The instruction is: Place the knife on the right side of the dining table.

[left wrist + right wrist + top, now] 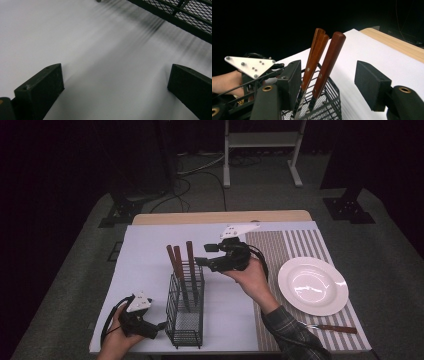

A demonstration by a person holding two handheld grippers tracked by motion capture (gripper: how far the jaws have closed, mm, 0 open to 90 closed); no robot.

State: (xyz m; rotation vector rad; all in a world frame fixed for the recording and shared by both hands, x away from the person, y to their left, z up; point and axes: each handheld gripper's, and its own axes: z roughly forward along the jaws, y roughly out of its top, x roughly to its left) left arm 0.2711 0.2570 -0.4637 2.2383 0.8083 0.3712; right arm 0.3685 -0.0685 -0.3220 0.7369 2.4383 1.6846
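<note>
A black wire basket [185, 320] stands on the white table cover, with three wooden-handled knives [179, 262] upright in it, blades down. My right gripper [206, 255] hovers level just right of the handles, pointing at them, open. In the right gripper view the knife handles [329, 60] rise from the basket [332, 102] in the gap ahead of the right gripper [332, 85], and neither pad touches them. My left gripper [161, 325] rests low at the front left beside the basket. The left gripper [115, 90] is open over bare cover with nothing in it.
A white plate [312, 285] sits on a striped placemat [300, 245] at the right. One wooden-handled utensil [334, 327] lies on the mat near the front edge. A frame's legs [262, 150] stand on the floor beyond the table.
</note>
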